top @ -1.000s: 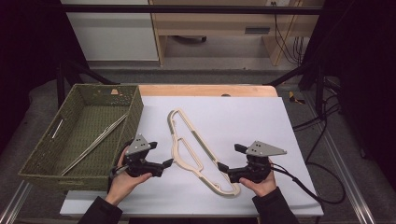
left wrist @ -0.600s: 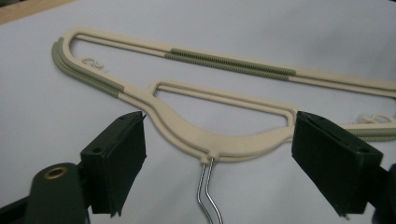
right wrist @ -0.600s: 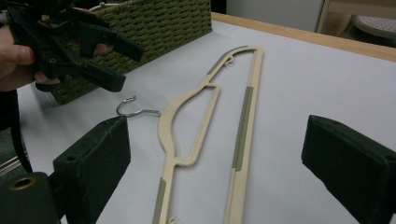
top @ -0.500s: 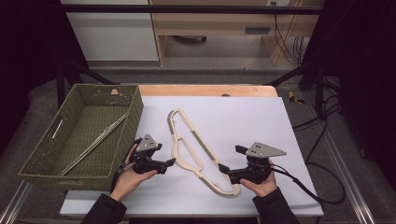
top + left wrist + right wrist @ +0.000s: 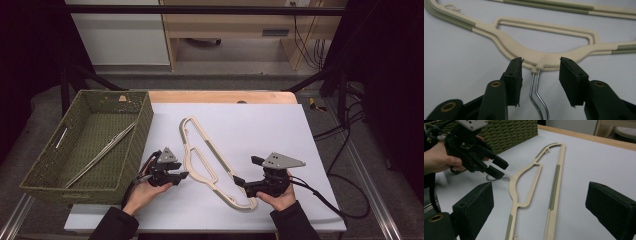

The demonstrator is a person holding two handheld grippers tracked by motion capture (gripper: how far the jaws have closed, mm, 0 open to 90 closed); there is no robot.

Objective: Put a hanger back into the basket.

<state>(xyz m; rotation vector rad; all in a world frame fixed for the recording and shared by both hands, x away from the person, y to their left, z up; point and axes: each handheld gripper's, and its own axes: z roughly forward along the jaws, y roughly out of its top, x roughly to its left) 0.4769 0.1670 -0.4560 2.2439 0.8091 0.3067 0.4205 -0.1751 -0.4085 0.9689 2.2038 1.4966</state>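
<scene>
A cream plastic hanger (image 5: 211,150) with green grip strips lies flat on the white table (image 5: 265,130). Its thin metal hook (image 5: 535,92) points toward my left gripper. My left gripper (image 5: 181,176) is open, its jaws on either side of the hook just short of the hanger's neck (image 5: 544,58), gripping nothing. At the hanger's near end, my right gripper (image 5: 240,181) is open wide, and the hanger (image 5: 554,185) runs away between its jaws. The left gripper (image 5: 496,167) also shows in the right gripper view, in a hand at the hook.
A green woven basket (image 5: 142,117) stands on the left of the table with thin metal rods (image 5: 102,155) lying in it. It shows behind the left hand as the basket (image 5: 506,132) in the right gripper view. A wooden strip (image 5: 220,96) borders the table's far edge.
My left gripper has moved right, from beside the basket up to the hanger's hook. The right gripper and the hanger have stayed put.
</scene>
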